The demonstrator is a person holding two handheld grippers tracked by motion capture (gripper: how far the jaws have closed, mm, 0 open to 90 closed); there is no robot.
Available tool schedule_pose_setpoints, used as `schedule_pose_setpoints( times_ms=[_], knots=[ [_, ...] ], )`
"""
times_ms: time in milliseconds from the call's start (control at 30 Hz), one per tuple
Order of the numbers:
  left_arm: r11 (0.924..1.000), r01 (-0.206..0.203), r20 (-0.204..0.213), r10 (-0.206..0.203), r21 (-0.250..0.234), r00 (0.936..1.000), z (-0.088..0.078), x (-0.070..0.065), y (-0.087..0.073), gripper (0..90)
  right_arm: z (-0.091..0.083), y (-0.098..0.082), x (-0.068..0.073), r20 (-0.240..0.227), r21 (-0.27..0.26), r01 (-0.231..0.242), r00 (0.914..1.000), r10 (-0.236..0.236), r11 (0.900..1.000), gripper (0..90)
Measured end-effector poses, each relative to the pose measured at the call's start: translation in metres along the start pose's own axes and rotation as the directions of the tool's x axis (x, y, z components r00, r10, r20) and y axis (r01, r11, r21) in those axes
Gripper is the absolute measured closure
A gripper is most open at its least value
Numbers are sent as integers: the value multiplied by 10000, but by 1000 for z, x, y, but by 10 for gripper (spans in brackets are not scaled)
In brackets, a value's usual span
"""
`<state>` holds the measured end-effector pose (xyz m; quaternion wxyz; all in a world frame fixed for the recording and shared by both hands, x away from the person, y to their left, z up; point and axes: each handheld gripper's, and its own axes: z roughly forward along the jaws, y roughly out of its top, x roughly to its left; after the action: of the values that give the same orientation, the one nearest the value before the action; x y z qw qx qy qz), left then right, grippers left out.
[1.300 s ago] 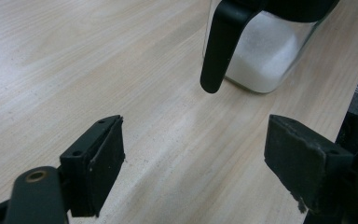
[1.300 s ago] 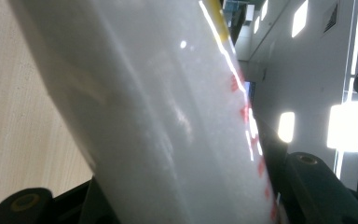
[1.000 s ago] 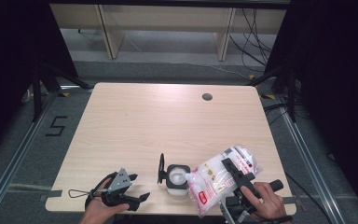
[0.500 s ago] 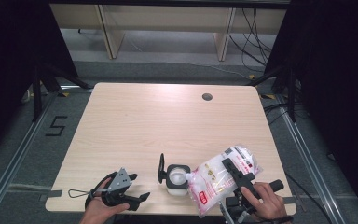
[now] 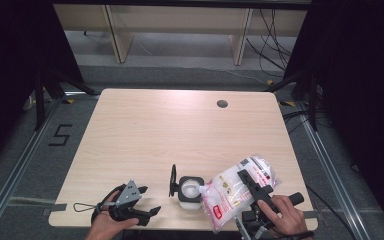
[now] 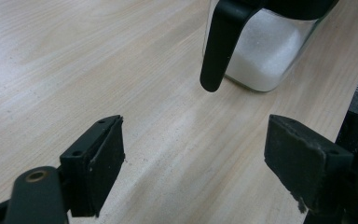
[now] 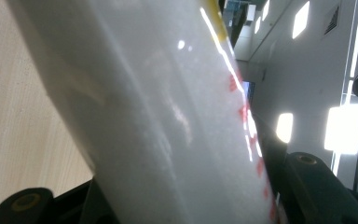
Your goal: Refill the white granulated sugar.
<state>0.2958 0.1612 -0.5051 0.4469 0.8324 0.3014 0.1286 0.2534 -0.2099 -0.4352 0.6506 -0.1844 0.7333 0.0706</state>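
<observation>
Sugar bag (image 5: 237,187) is pinched by the right claw (image 5: 252,182), near the front edge of the worktop (image 5: 145,130). The bag is held up off the wood and is tipped, with its long side running from high on the right down to low on the left. Its low corner is placed right over the open top of the small clear jar (image 5: 190,191), which is just beside it on the left. White grains can be seen inside the jar in the left claw's view (image 6: 265,51). The jar's black lid (image 5: 173,180) is flipped up on its left side.

The left claw (image 5: 140,212) is spread wide with nothing between its jaws. It is rested on the worktop to the left of the jar, a little apart from it, and is pointed toward it.

The jar is probably being filled. For more to go in, the bag's low corner must be kept over the jar's mouth. The right claw is the nearer one for that job.
</observation>
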Motion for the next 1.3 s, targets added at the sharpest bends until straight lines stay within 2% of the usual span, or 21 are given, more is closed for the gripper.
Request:
schedule_pose_setpoints(
  times_ms=[33,133,233,267,300,333,367,467,533,600,667,700,800,900,933,1000,1033,1067,1200,1267,1300],
  knots=[
    [9996,-208,-64,209,180,9998,-1,2,0,194,0,0,0,10,-10,3,10000,-3,10000,544],
    [9999,-90,-12,90,89,10000,0,1,0,194,0,-1,0,28,-15,47,10000,-47,10000,545],
    [10000,-69,-18,69,68,10000,0,1,0,194,0,-1,2,-56,108,-161,9999,161,9998,545],
    [9994,-221,-11,221,256,9998,-1,2,1,194,0,-1,2,-64,95,-142,9999,143,9999,545],
    [9999,-105,-12,106,133,9999,0,1,1,194,1,-1,1,108,-119,94,9999,-93,9999,545],
    [9997,209,-35,-208,110,9998,1,-1,1,194,1,-1,1,108,-119,94,9999,-93,9999,545],
    [9997,245,-21,-245,37,9997,1,-1,1,194,1,-1,1,186,-148,41,9998,-38,9999,545],
    [10000,-3,-84,4,93,10000,0,0,1,194,-1,1,1,-42,204,106,9999,-105,9997,546],
    [10000,82,-77,-82,47,9999,0,0,1,194,1,2,0,224,-208,145,9997,-140,9997,546],
    [9998,126,-89,-125,120,9999,0,0,1,194,0,3,1,-68,35,49,10000,-49,10000,546],
    [9998,135,-86,-134,121,9999,0,0,1,194,1,3,0,37,-103,133,9999,-133,9999,547],
    [9998,132,-85,-131,125,9999,0,0,1,194,1,1,2,-144,-54,-298,9995,297,9995,547],
    [9998,113,-74,-112,139,9999,0,0,1,194,2,-1,2,-202,-190,-552,9983,548,9983,550],
    [9998,129,-75,-128,129,9999,0,0,1,194,4,-7,3,-506,-287,-1254,9910,1238,9917,558],
    [9998,122,-79,-121,131,9999,0,1,1,194,4,-9,6,-698,-270,-2008,9776,1985,9793,566],
    [9998,120,-85,-119,126,9999,0,0,1,194,5,-14,7,-953,-413,-2721,9589,2673,9614,583],
    [9998,126,-83,-125,126,9999,0,0,1,194,7,-16,2,-915,-641,-2183,9730,2121,9738,592],
    [9998,126,-84,-125,124,9999,0,0,1,194,6,-18,8,-1097,-497,-3121,9459,3054,9488,601],
    [9996,147,-59,-146,259,9999,-1,1,2,194,7,-24,10,-1231,-692,-3146,9444,3049,9467,629],
    [9998,121,-86,-119,142,9999,0,1,1,195,7,-25,8,-1187,-779,-2695,9584,2595,9598,634],
    [9998,-101,-76,102,148,9999,0,2,1,195,7,-24,8,-1166,-729,-2723,9577,2630,9594,636]
  ],
)
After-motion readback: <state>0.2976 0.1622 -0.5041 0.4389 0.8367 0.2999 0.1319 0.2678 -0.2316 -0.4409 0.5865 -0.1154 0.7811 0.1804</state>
